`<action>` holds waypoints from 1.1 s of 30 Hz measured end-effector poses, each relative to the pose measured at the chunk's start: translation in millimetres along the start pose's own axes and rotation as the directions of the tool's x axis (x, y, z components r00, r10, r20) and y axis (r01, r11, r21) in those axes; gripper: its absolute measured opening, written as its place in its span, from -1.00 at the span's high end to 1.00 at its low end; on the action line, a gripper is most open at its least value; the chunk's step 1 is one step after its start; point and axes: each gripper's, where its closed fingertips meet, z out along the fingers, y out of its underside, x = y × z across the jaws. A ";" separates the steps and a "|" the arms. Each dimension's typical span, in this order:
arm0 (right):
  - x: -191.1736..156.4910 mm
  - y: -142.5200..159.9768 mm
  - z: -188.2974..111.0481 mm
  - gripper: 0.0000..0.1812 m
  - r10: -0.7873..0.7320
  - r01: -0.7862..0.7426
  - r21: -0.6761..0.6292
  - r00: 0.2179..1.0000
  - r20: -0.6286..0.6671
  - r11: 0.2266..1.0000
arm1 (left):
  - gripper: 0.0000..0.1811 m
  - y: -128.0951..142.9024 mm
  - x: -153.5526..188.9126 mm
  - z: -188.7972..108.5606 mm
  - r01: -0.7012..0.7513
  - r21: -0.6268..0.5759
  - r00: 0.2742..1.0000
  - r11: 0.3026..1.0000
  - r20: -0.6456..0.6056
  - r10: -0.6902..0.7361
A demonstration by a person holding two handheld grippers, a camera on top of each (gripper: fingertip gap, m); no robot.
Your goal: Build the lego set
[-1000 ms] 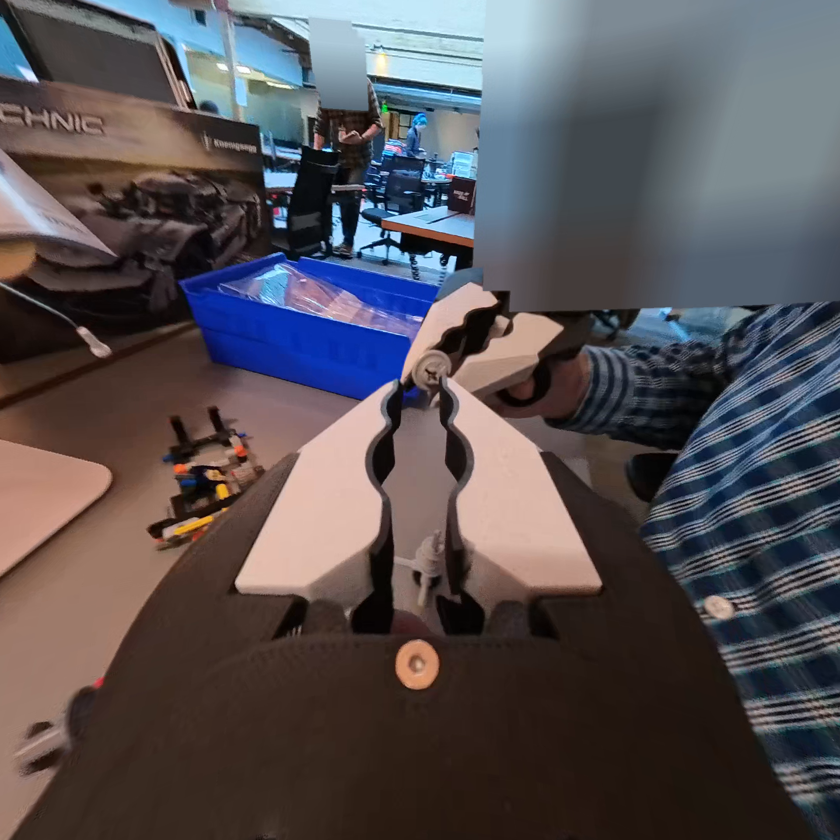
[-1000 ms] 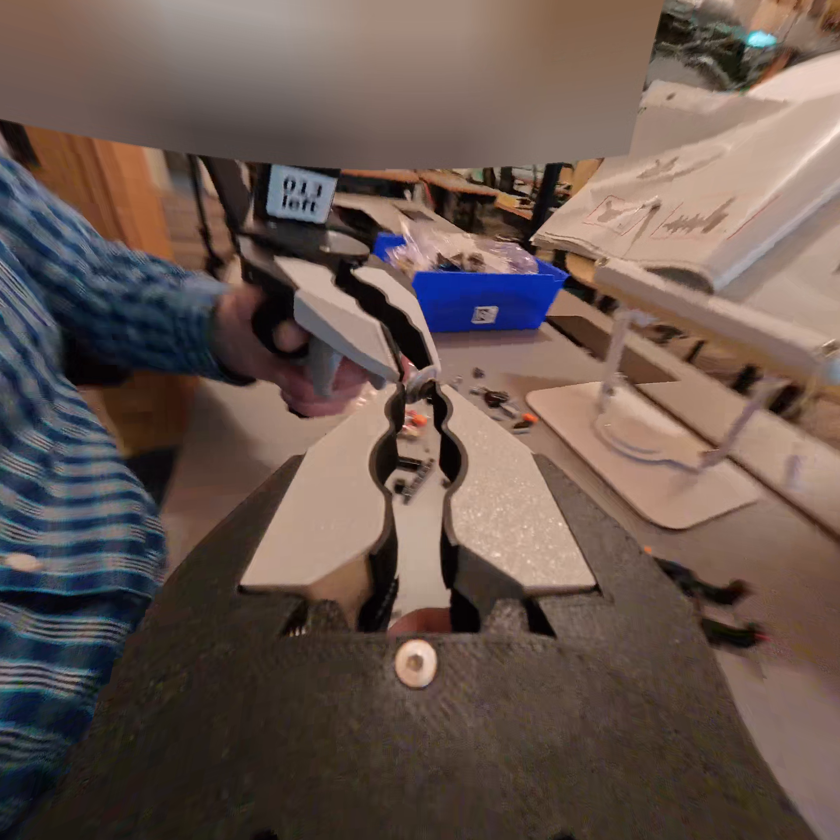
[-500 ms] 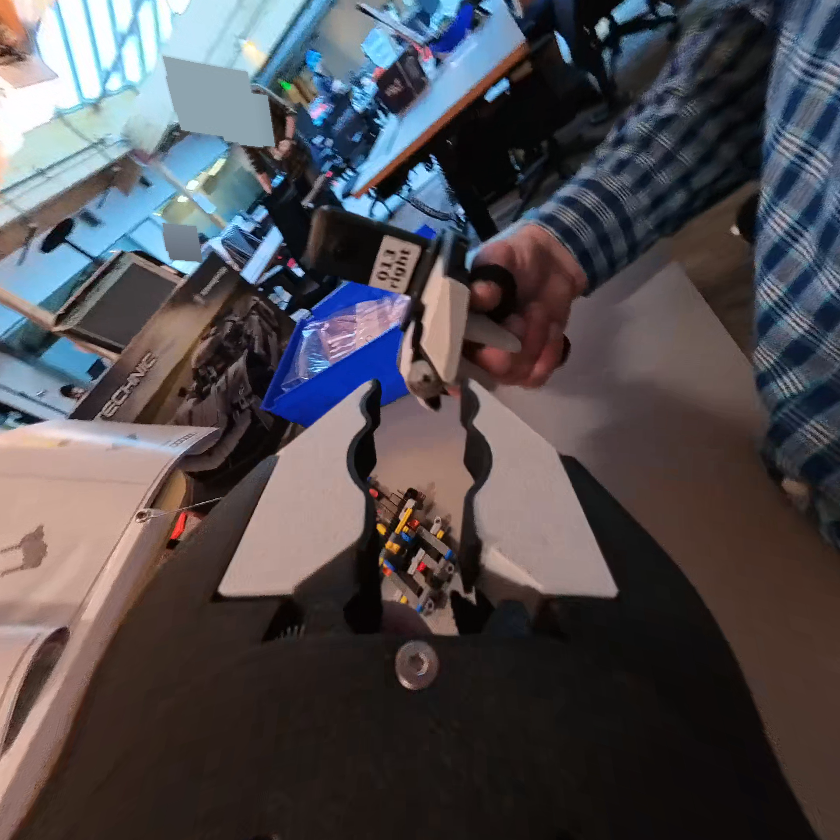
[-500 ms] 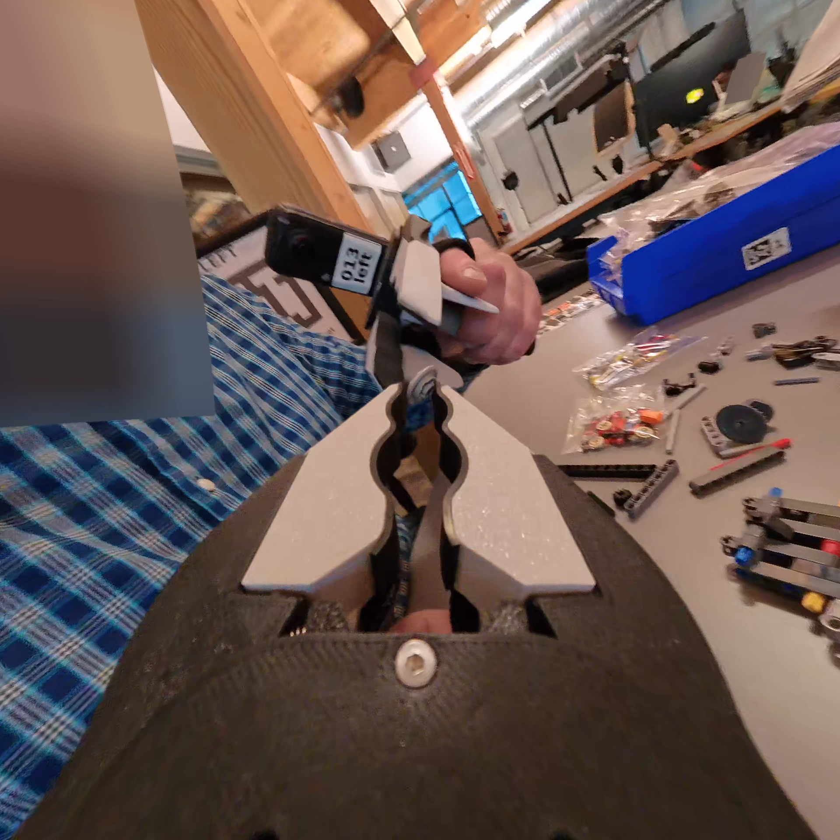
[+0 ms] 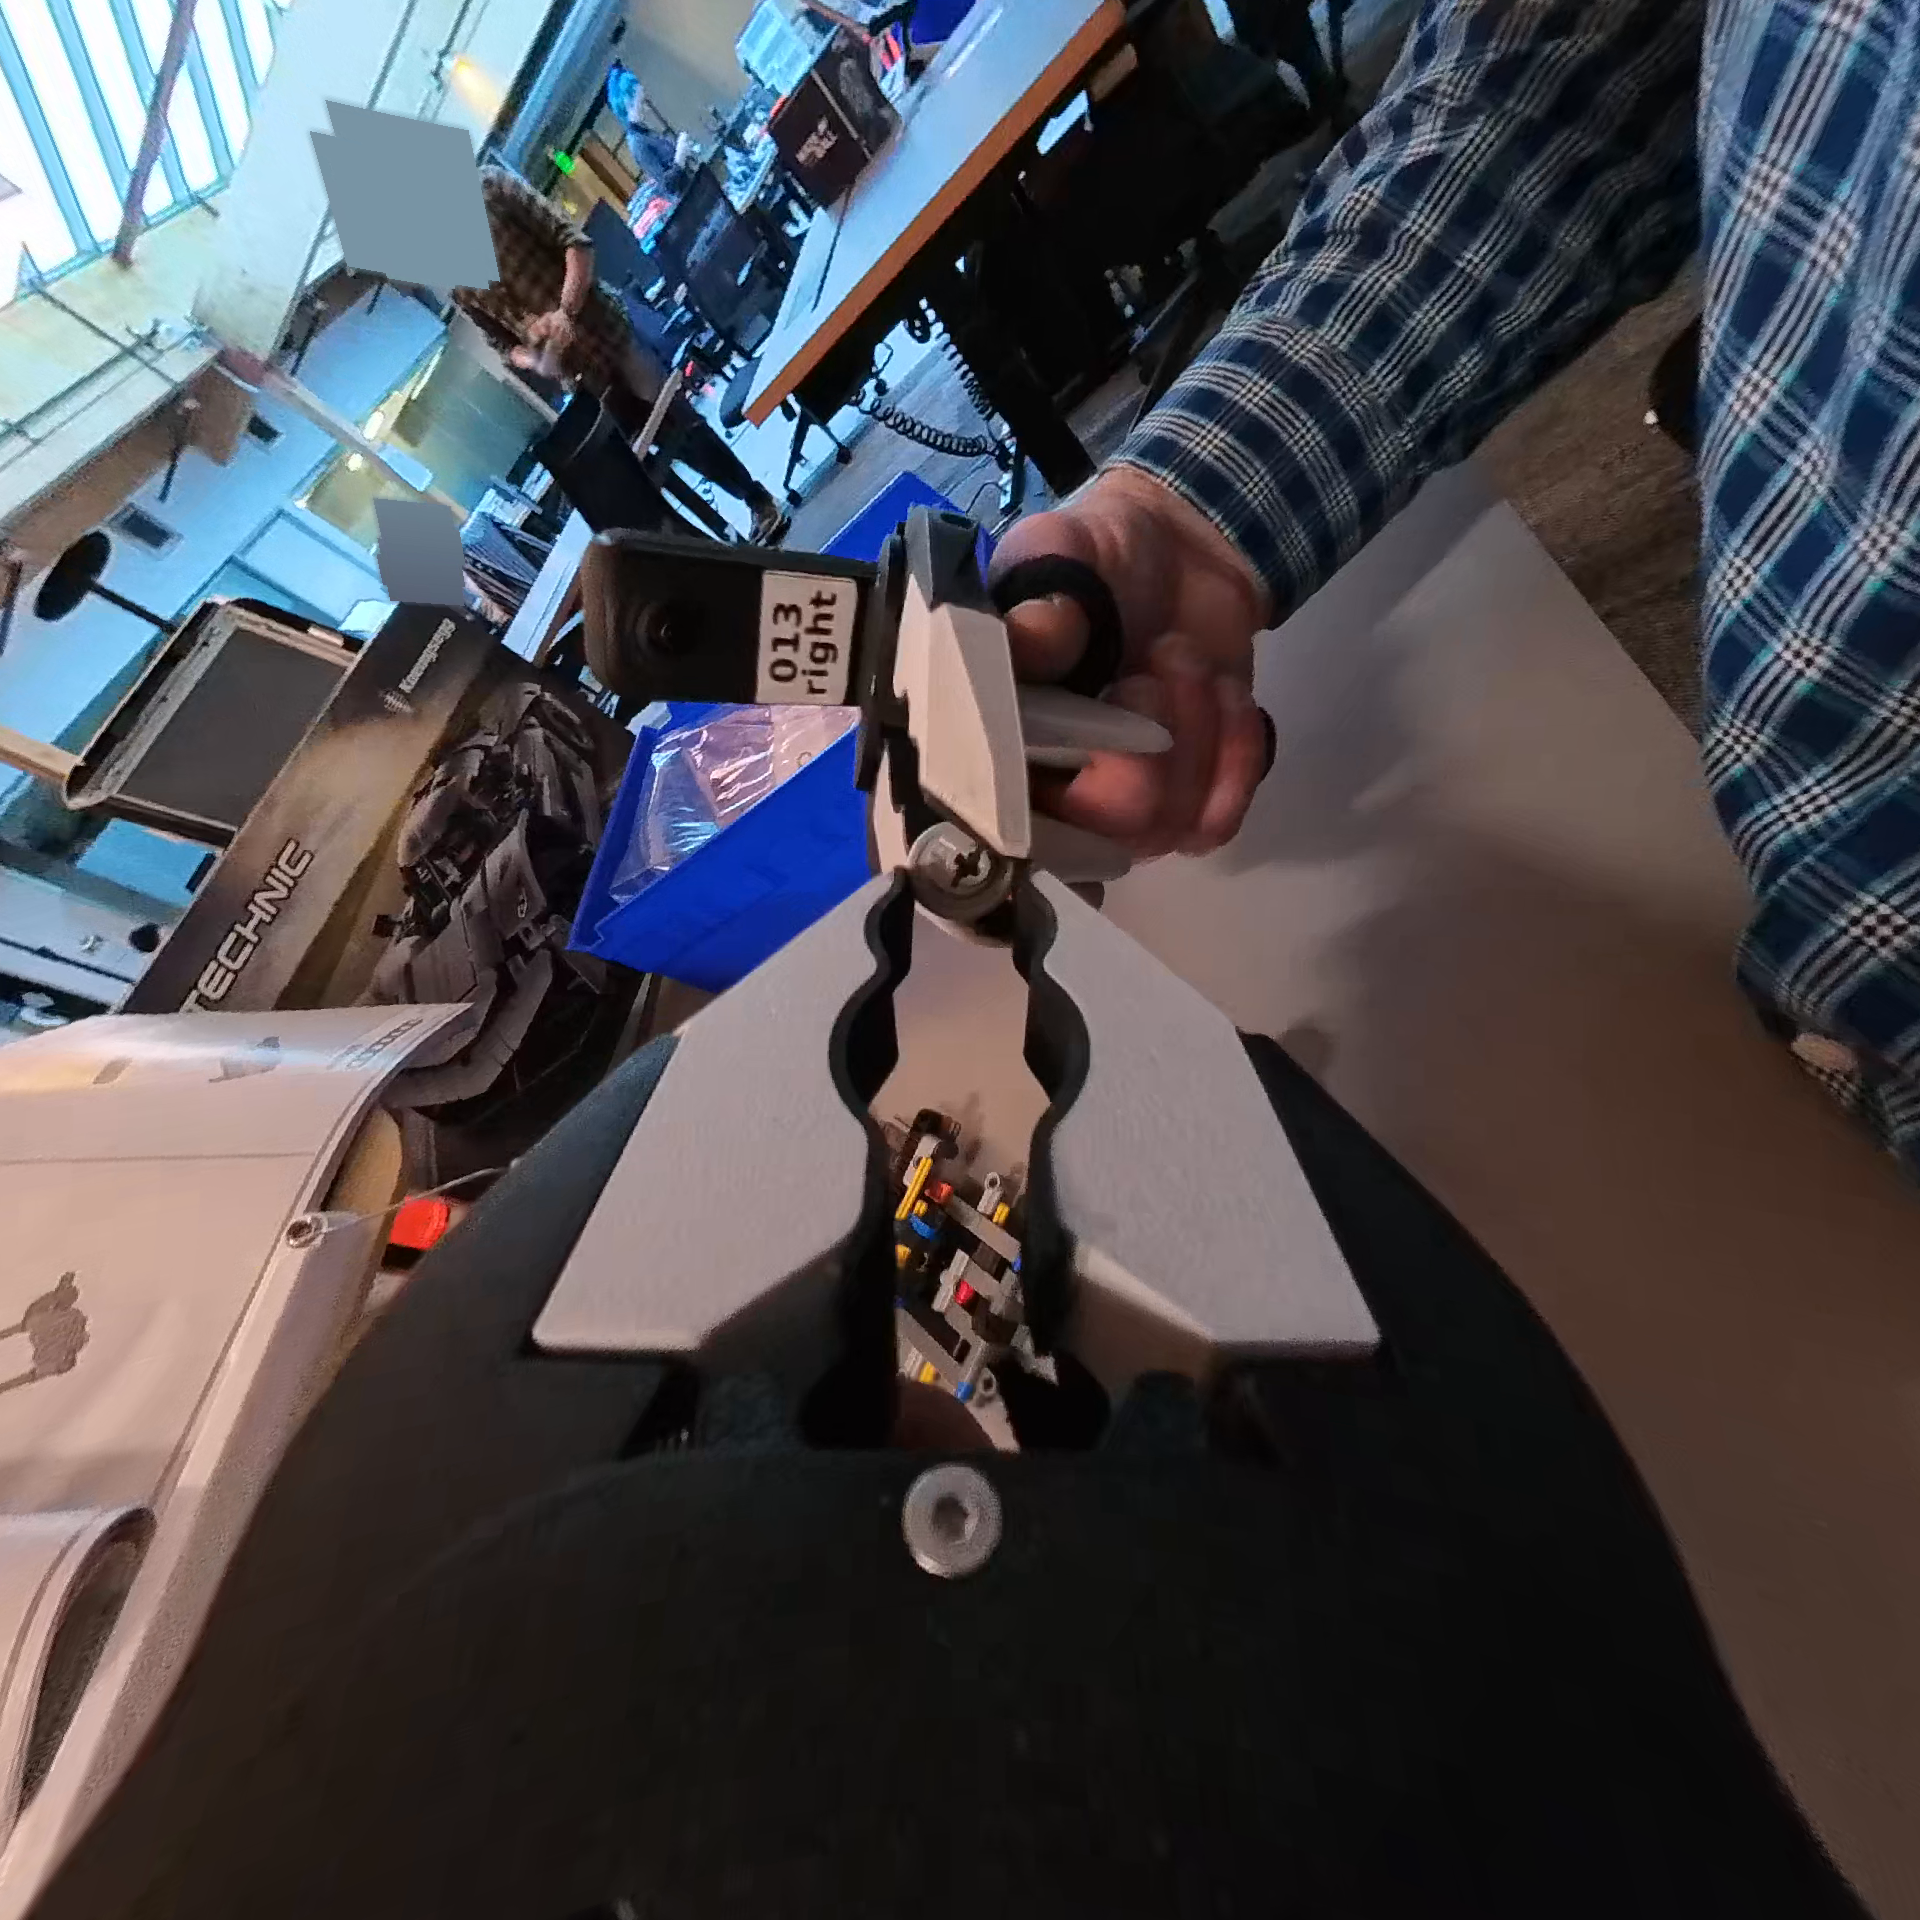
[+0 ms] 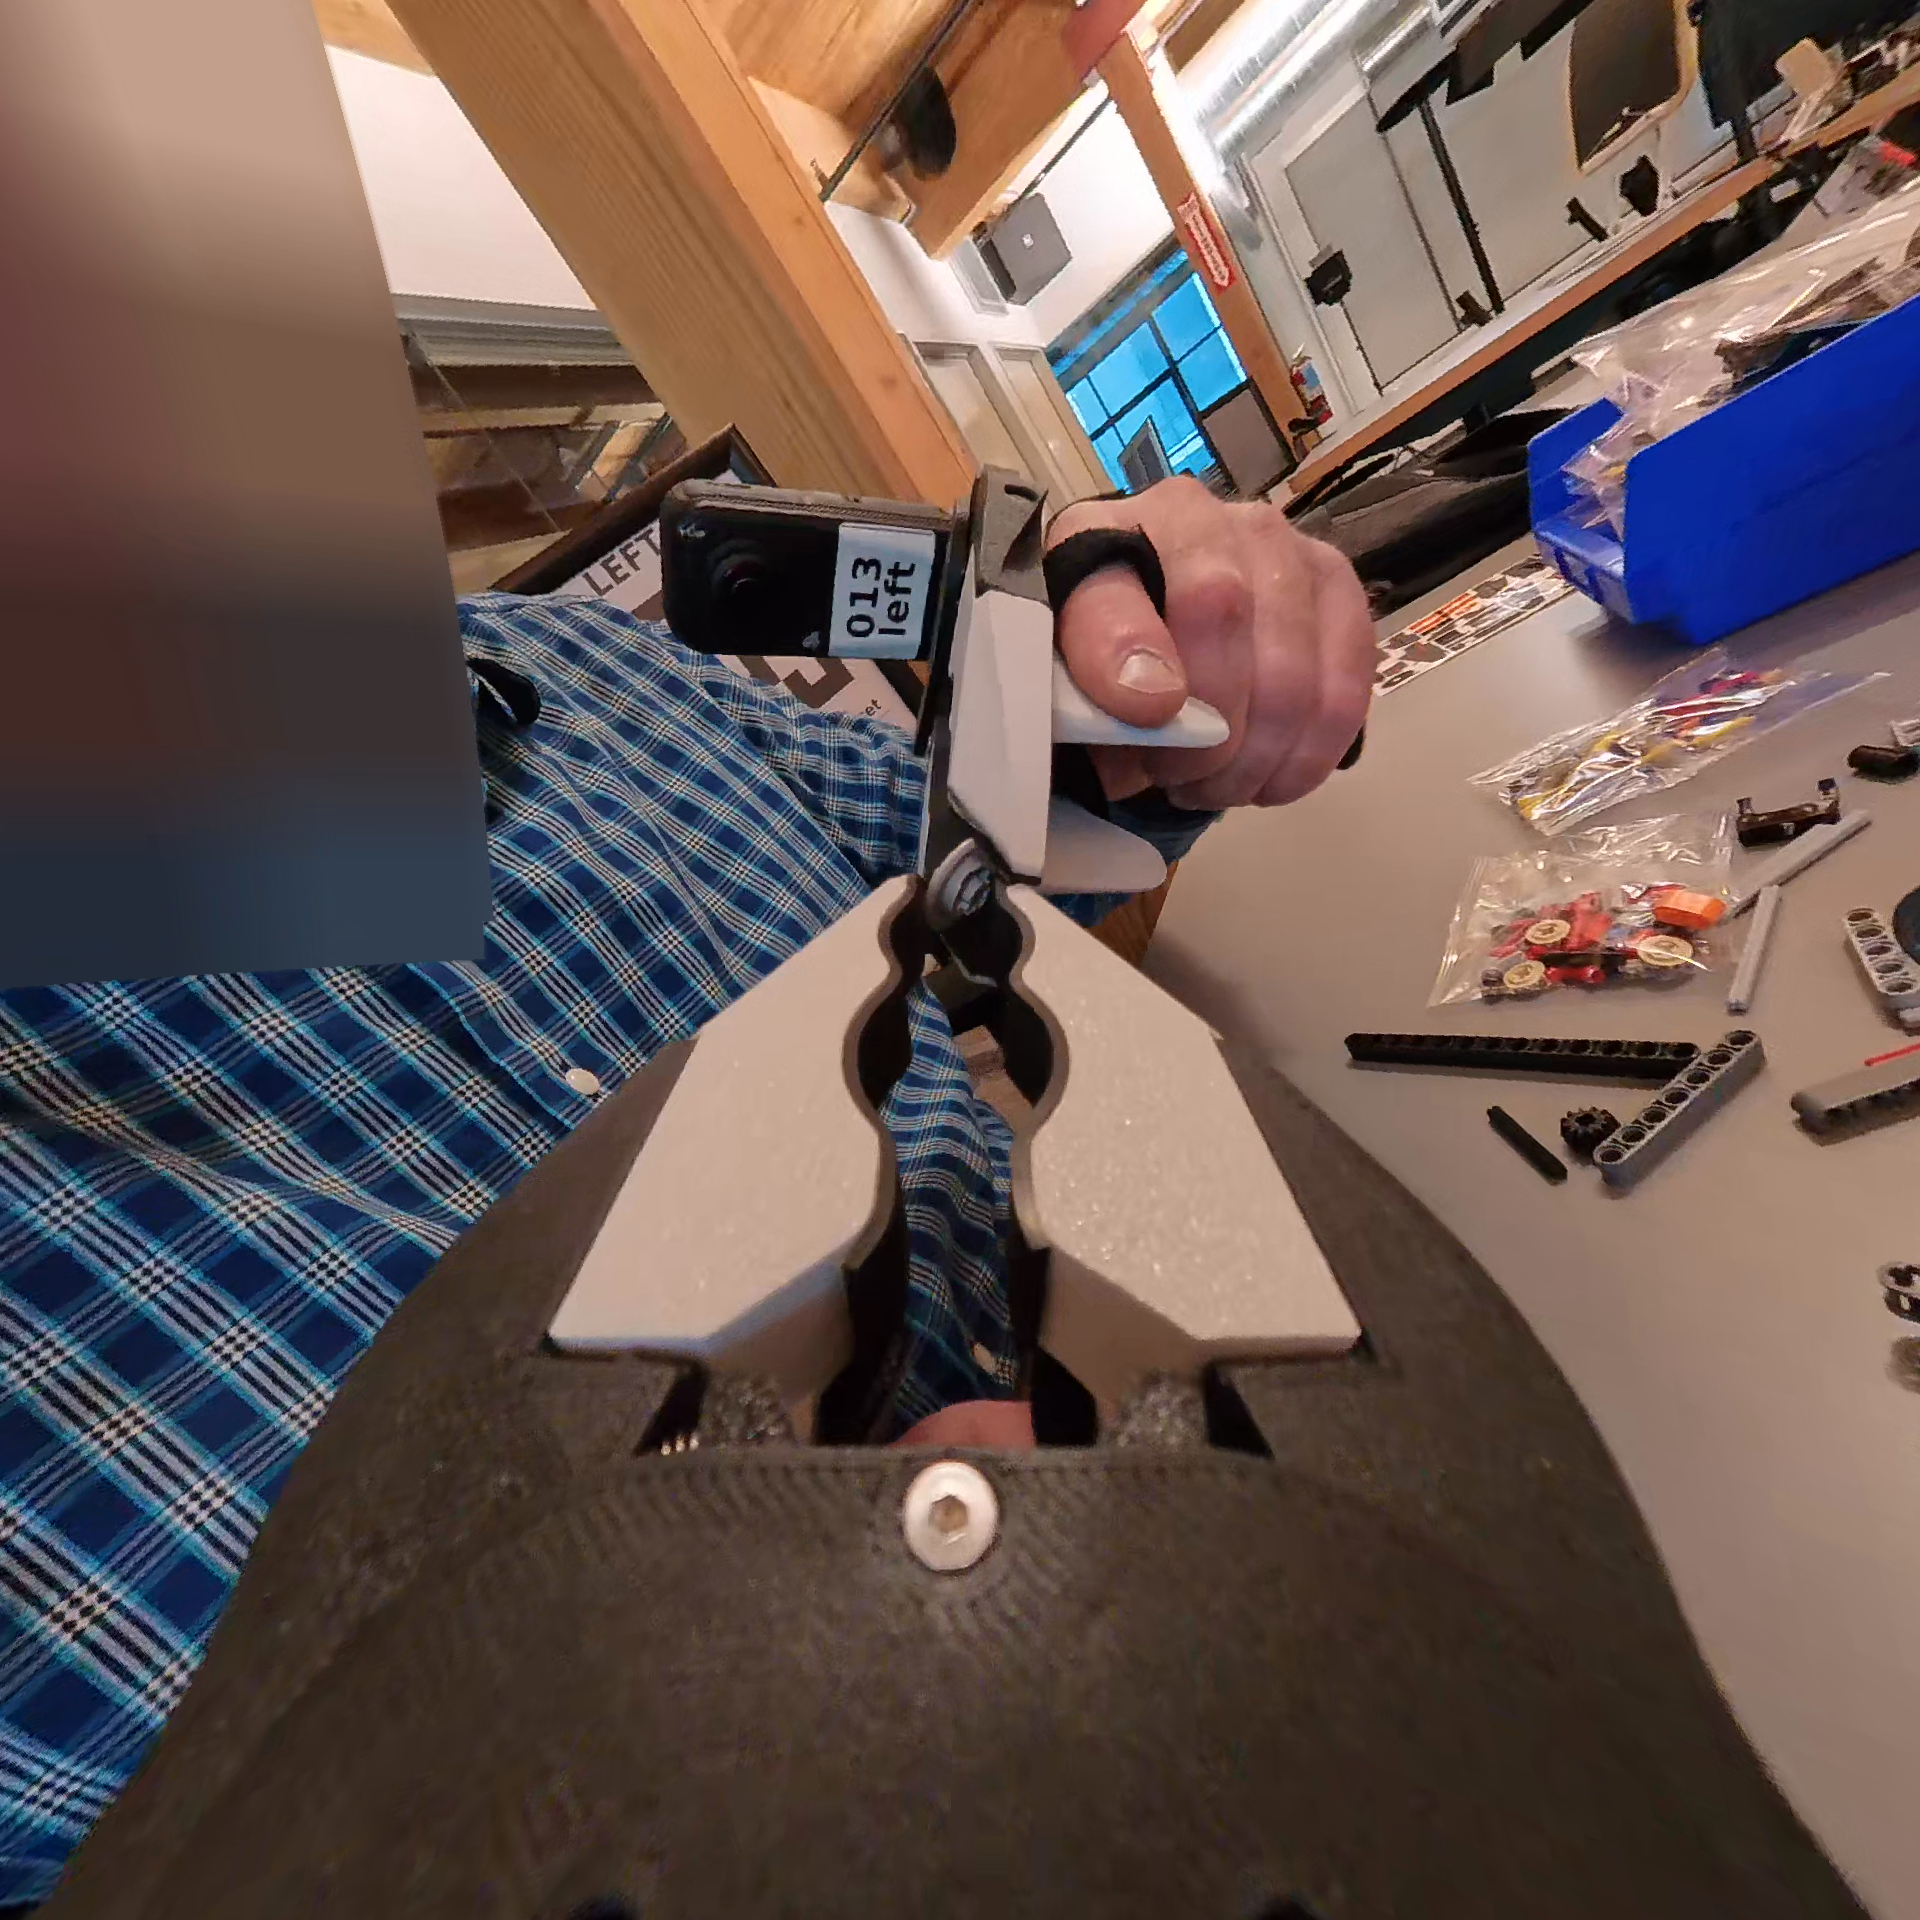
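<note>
Grippers tip to tip, left gripper [image 5: 961, 914] and right gripper [image 6: 966, 920] pinching small grey wheel [image 5: 956, 868]

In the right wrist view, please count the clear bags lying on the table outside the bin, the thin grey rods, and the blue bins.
clear bags: 2
thin grey rods: 2
blue bins: 1
Total: 5

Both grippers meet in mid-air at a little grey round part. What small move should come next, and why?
Probably one gripper should clamp firmly before the other lets go: the small grey round piece sits between the tips of both the left gripper and the right gripper, off the table, and could drop.
</note>
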 end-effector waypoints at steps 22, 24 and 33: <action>57.7 5.0 -45.6 0.68 -0.384 0.158 -0.351 0.424 -0.820 0.923 | 0.84 60.4 -5.1 25.3 0.013 -0.404 0.969 0.915 0.229 0.088; 53.6 4.6 -39.3 0.66 -0.339 0.156 -0.301 0.466 -0.817 0.941 | 0.84 58.4 -0.1 29.1 0.019 -0.399 0.974 0.917 0.214 0.073; 69.3 15.6 -43.3 0.78 -0.341 0.110 -0.323 0.348 -0.873 0.940 | 0.84 63.3 -1.7 34.1 0.000 -0.473 0.953 0.881 0.266 0.142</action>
